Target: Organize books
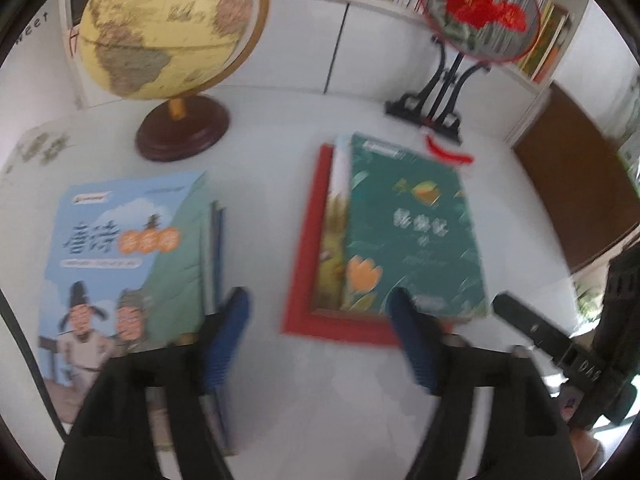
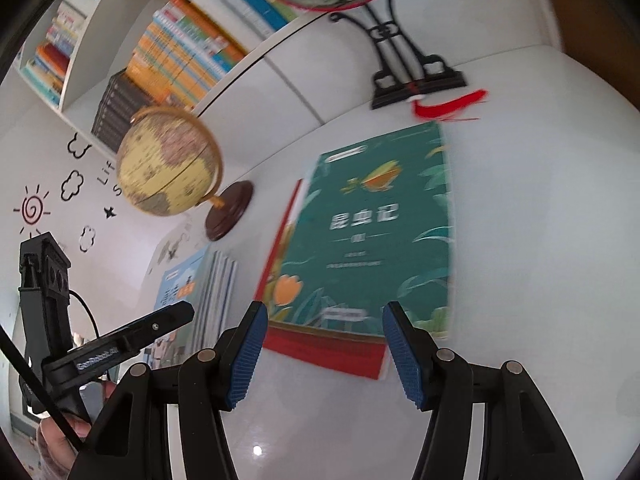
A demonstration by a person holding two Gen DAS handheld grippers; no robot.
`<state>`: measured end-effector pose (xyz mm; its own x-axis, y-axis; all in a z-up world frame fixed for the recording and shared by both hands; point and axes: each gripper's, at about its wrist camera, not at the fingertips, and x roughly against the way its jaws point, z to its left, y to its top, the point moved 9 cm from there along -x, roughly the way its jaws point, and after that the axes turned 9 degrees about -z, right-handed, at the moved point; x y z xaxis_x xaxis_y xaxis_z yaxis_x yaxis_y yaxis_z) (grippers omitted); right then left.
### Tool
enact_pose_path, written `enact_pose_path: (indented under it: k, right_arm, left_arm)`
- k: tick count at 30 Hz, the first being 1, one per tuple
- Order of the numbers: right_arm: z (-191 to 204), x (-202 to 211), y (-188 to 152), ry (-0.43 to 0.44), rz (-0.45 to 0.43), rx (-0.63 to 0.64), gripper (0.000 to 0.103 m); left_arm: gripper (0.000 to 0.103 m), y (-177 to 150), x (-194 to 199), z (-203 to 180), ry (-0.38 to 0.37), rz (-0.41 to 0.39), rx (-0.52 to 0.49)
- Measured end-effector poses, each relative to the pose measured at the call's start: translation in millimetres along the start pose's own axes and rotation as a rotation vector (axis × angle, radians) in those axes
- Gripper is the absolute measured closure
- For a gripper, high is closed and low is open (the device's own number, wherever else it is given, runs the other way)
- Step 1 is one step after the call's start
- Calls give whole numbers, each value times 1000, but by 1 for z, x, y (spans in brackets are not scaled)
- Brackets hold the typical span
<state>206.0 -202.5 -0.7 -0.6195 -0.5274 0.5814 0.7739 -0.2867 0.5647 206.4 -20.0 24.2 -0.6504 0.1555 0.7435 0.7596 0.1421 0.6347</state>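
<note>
Fingers, both pairs: blue ribbed pads [image 2: 245, 354] apart, empty. Right gripper [image 2: 322, 354]: dark green paperback book [image 2: 376, 232] dead ahead, atop red-bordered hardcover book [image 2: 320, 350], long axis running away from me (near edge between pads). Left gripper [image 1: 320, 340]: same stack ahead-right; pale blue illustrated book [image 1: 120, 256] ahead-left.

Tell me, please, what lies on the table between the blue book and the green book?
Nothing: the table is bare between the blue book and the green book, best seen in the left wrist view.
</note>
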Motion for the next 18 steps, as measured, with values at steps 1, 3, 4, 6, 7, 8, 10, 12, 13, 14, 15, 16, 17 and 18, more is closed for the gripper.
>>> enact_pose_path:
  k: [1,3,4,6,7,8,10,12,13,14,15,16,17,18]
  right_arm:
    - [-4,1,2,-1,-2,-4,45]
    - [-13,2,6,-6,-3,-14,45]
    - [-19,2,8,-8,-3,-19,45]
    - [-27,1,12,-10,-1,-27,45]
    - [-32,1,14,-11,0,-30,45]
    - [-34,0,16,-12,0,-32,45]
    - [-41,-3,20,-9,0,-34,45]
    - [-46,-7,22,-11,6,-33,45]
    - [-50,-10,23,-13,10,-32,44]
    - [-52,-13,24,-13,13,-31,44]
    - [-54,-16,25,-13,17,-31,44]
    - [-56,-19,26,-13,19,-31,44]
    - [-58,-21,27,-11,21,-30,44]
    - [-59,-24,27,-8,22,-28,44]
  left_arm:
    - [22,4,0,-5,-15,-25,13]
    - [17,7,-4,-13,-39,-40,31]
    - [17,8,-8,-15,-45,-37,40]
    - [17,9,-19,-22,-66,-26,57]
    - [17,9,-23,-24,-77,-24,63]
    - [17,9,-27,-27,-87,-23,69]
    - [17,10,-37,-32,-107,-21,75]
    - [17,9,-45,-37,-122,-13,78]
    - [17,9,-49,-40,-132,-9,76]
    - [17,9,-52,-42,-137,-8,74]
    - [17,9,-57,-44,-140,-5,68]
    - [17,8,-61,-46,-141,0,63]
    - [17,7,-65,-48,-141,7,57]
    - [17,4,-69,-49,-140,14,53]
